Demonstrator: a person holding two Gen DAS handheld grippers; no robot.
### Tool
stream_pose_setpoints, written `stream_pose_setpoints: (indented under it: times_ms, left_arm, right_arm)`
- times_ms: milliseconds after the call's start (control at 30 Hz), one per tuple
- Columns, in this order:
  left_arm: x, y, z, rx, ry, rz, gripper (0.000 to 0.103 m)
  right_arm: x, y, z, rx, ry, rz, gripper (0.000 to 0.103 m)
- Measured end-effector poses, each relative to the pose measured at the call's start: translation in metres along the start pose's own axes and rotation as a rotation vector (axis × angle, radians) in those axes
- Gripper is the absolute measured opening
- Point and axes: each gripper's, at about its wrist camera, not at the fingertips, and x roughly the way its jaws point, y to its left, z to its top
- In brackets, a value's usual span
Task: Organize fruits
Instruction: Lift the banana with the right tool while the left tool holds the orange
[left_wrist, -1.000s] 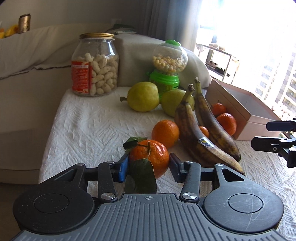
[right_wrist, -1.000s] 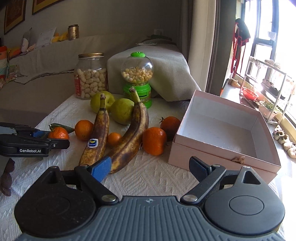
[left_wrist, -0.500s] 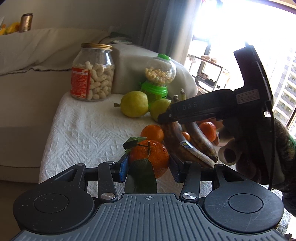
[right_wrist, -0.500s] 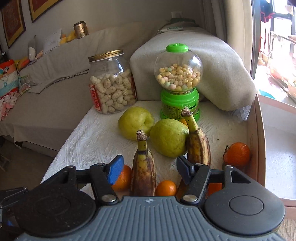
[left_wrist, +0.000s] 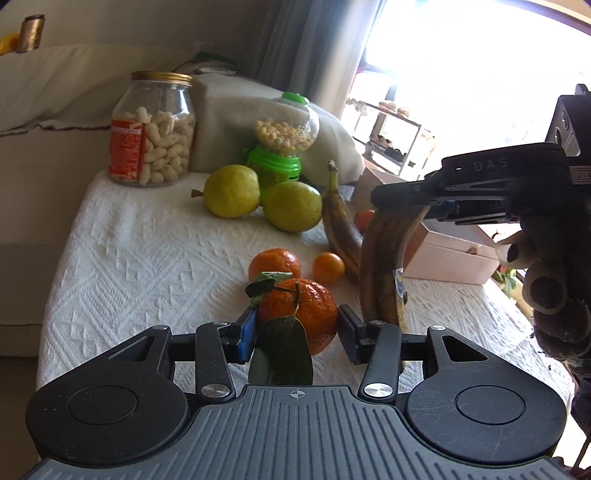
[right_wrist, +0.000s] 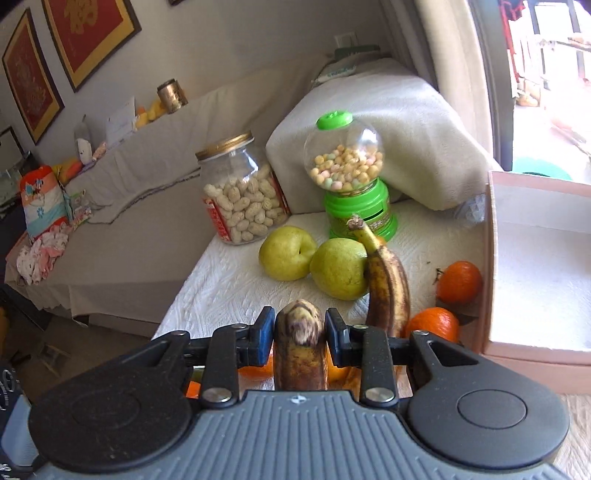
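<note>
My left gripper (left_wrist: 297, 328) is shut on a leafy orange tangerine (left_wrist: 297, 314) and holds it over the white cloth. My right gripper (right_wrist: 300, 332) is shut on a brown-spotted banana (right_wrist: 301, 350); in the left wrist view that banana (left_wrist: 384, 273) hangs tilted up from the right gripper (left_wrist: 406, 192). A second banana (right_wrist: 386, 284) lies on the cloth by two green pears (right_wrist: 286, 253) (right_wrist: 338, 267). Loose tangerines (left_wrist: 274, 263) (left_wrist: 328, 266) (right_wrist: 458, 281) (right_wrist: 432, 323) lie around. An open pink box (right_wrist: 535, 280) stands at the right.
A peanut jar (right_wrist: 242, 192) and a green candy dispenser (right_wrist: 351, 177) stand at the back of the cloth-covered table (left_wrist: 147, 251). A covered cushion (right_wrist: 406, 125) lies behind them. A sofa (right_wrist: 129, 206) runs along the left. The table's left edge drops to the floor.
My right gripper closed on the banana and lifted its end off the cloth. My left gripper kept its hold on the tangerine and rose slightly.
</note>
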Motion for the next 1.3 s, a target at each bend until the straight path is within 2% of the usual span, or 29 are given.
stream_pose_setpoints:
  times_ms: [167, 300, 367, 500, 633, 700, 733, 833, 900, 933, 1000, 1133, 1167, 1233, 1300]
  left_arm:
    - [0.009, -0.025, -0.004, 0.051, 0.034, -0.066, 0.051]
    - [0.020, -0.047, -0.007, 0.101, 0.068, -0.113, 0.051]
    - [0.025, -0.057, -0.010, 0.122, 0.086, -0.126, 0.051]
    - [0.035, -0.070, -0.014, 0.147, 0.125, -0.142, 0.051]
    - [0.034, -0.070, -0.004, 0.148, 0.111, -0.116, 0.051]
    - [0.027, -0.066, 0.001, 0.152, 0.085, -0.042, 0.051]
    - [0.025, -0.065, 0.003, 0.157, 0.072, -0.006, 0.051]
    - [0.018, -0.056, 0.005, 0.157, 0.038, 0.109, 0.051]
    - [0.014, -0.048, 0.005, 0.140, 0.034, 0.141, 0.051]
    - [0.012, -0.045, 0.005, 0.131, 0.033, 0.144, 0.051]
    - [0.009, -0.039, 0.003, 0.108, 0.025, 0.144, 0.051]
    - [0.004, -0.035, -0.002, 0.080, 0.015, 0.129, 0.051]
    - [0.003, -0.034, -0.003, 0.076, 0.015, 0.121, 0.051]
    - [0.003, -0.037, -0.004, 0.071, 0.017, 0.097, 0.051]
    - [0.003, -0.039, -0.005, 0.067, 0.022, 0.066, 0.051]
  right_arm:
    - [-0.055, -0.053, -0.020, 0.170, -0.047, 0.022, 0.029]
    - [-0.068, -0.098, -0.046, 0.304, -0.044, -0.008, 0.029]
    - [-0.069, -0.113, -0.057, 0.337, -0.038, -0.043, 0.029]
    - [-0.072, -0.121, -0.062, 0.325, -0.057, -0.100, 0.029]
    - [-0.082, -0.110, -0.065, 0.255, -0.049, -0.196, 0.030]
    - [-0.082, -0.102, -0.071, 0.272, -0.016, -0.184, 0.039]
    - [-0.079, -0.095, -0.078, 0.294, 0.020, -0.163, 0.046]
    - [-0.066, -0.068, -0.090, 0.306, 0.091, -0.165, 0.049]
    - [-0.055, -0.051, -0.091, 0.294, 0.110, -0.199, 0.054]
    - [-0.046, -0.039, -0.091, 0.272, 0.119, -0.236, 0.061]
    - [-0.029, -0.020, -0.088, 0.215, 0.141, -0.301, 0.065]
    - [0.007, 0.004, -0.090, 0.107, 0.214, -0.384, 0.067]
    - [0.009, 0.009, -0.092, 0.082, 0.195, -0.405, 0.068]
    - [0.010, 0.013, -0.094, 0.032, 0.200, -0.416, 0.063]
    - [0.001, 0.010, -0.097, 0.021, 0.211, -0.382, 0.056]
